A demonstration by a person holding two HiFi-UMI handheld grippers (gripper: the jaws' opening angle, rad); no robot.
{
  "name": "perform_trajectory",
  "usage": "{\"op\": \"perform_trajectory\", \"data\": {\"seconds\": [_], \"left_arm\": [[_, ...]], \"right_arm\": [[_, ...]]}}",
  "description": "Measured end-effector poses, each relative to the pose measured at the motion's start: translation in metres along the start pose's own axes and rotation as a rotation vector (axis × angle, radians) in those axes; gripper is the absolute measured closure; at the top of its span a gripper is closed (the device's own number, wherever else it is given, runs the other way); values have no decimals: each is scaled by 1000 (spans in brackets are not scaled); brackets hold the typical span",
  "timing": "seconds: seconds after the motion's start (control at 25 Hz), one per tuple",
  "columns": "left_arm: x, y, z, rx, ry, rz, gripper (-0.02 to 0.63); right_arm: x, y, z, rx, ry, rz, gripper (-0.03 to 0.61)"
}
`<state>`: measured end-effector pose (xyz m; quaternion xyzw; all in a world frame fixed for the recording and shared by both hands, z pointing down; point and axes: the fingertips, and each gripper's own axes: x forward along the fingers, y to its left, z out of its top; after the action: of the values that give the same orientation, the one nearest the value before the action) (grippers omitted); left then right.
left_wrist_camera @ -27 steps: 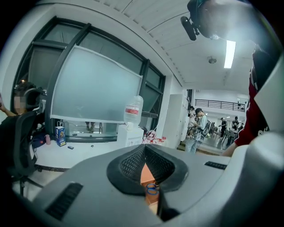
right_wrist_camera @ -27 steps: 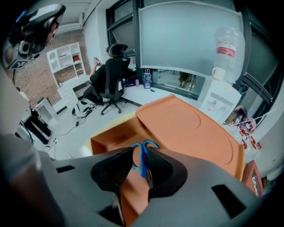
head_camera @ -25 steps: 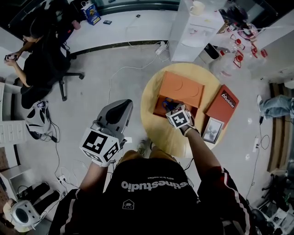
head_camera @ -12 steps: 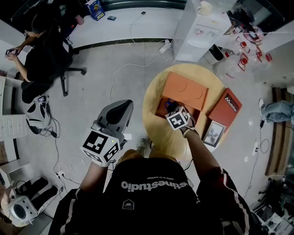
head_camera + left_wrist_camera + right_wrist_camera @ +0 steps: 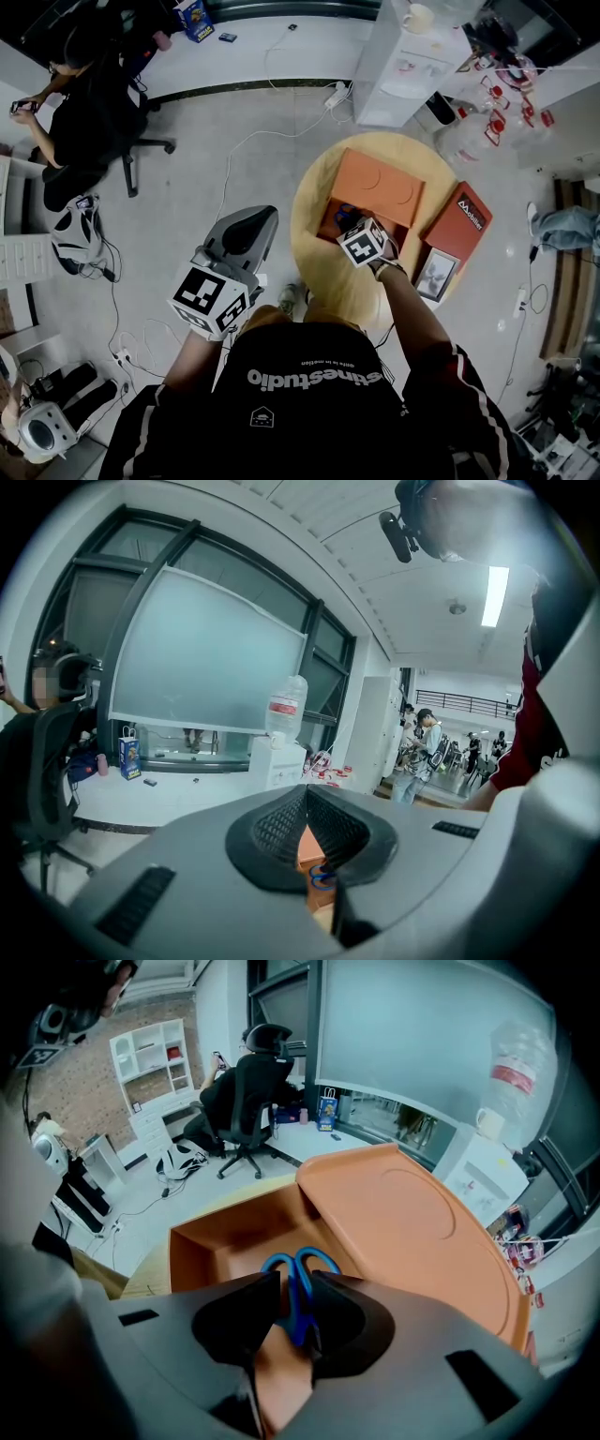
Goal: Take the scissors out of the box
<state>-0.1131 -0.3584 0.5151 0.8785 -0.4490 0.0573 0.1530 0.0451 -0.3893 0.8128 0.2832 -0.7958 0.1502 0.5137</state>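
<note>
Jaws of my right claw (image 5: 295,1283) are drawn in on the shank of the blue-handled scissors (image 5: 297,1302), just below the two finger loops. The scissors' long axis runs straight along the claw's own line of sight: the loops point away from the camera, towards the far wall of the open orange cardboard box (image 5: 211,1241), and the blades come back between the pads. They sit inside the box, over its floor. The box's flat orange lid (image 5: 403,1222) lies folded open on the far right side.

From the head view I get only a scrap of blue, because the claw's marker cube (image 5: 364,246) covers the grip. That view does show the box sitting on the round wooden table (image 5: 323,272), with a dark red box (image 5: 457,217) beside it.

My left claw (image 5: 306,794) has its jaws together at the tips with nothing between them. It hangs off the table, over the grey floor (image 5: 234,122).
</note>
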Motion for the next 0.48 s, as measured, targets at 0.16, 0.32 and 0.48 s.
{"op": "perform_trajectory", "data": {"seconds": [0.16, 0.32, 0.48], "left_arm": [[-2, 0, -1, 2, -1, -1, 597], [-5, 3, -4, -2, 7, 7, 597], [-7, 5, -4, -8, 3, 13, 597]], "right_arm": [[5, 0, 1, -40, 7, -28, 457], [8, 0, 1, -27, 13, -20, 457], [10, 2, -1, 7, 25, 23, 460]]}}
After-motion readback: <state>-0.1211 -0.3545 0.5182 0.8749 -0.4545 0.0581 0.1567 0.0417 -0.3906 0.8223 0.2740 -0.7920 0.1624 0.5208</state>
